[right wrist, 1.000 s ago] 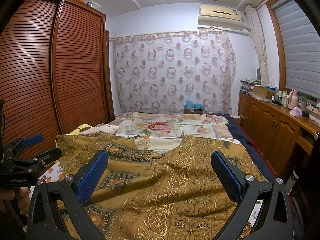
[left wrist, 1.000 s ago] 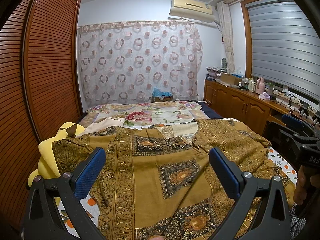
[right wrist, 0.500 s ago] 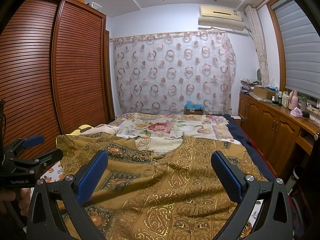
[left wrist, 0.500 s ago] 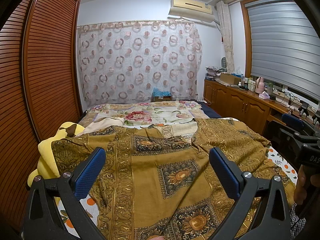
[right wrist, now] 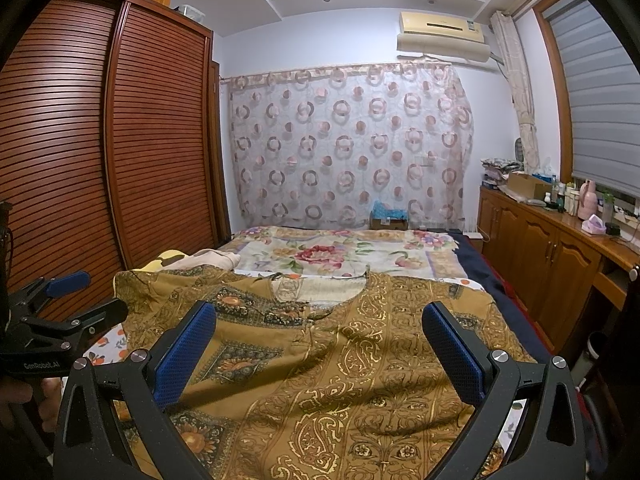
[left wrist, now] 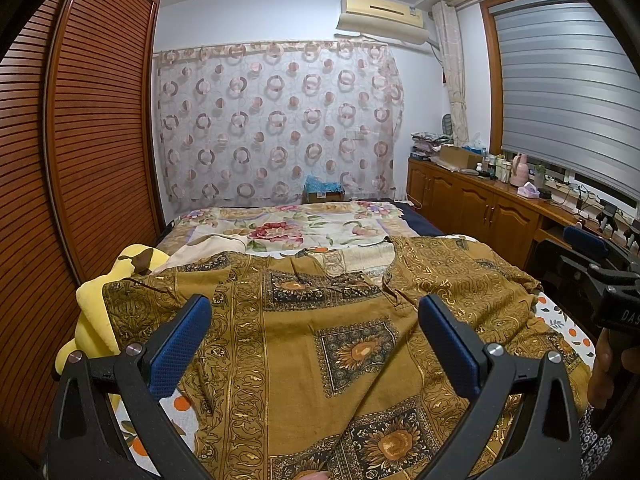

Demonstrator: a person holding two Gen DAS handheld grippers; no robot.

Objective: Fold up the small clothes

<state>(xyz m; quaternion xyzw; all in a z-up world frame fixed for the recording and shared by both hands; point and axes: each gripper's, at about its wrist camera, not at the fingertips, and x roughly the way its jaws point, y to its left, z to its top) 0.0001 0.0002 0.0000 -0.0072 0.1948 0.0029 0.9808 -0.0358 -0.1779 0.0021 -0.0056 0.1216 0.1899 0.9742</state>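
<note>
A mustard-gold patterned garment (left wrist: 344,328) lies spread flat across the near half of the bed, its neckline (right wrist: 320,300) toward the far side. My left gripper (left wrist: 314,332) hovers above its left part, open, with nothing between the blue pads. Over the garment's right part (right wrist: 360,360) my right gripper (right wrist: 320,340) is held open and empty as well. Each gripper shows at the edge of the other's view: the right gripper (left wrist: 600,280) at the right, the left gripper (right wrist: 60,316) at the left, both hand-held.
A yellow plush toy (left wrist: 100,300) and a beige cloth (left wrist: 216,246) lie at the bed's left side. A floral quilt (left wrist: 304,228) covers the far half. A slatted wardrobe (left wrist: 80,140) stands left, a wooden cabinet (left wrist: 480,208) with bottles right.
</note>
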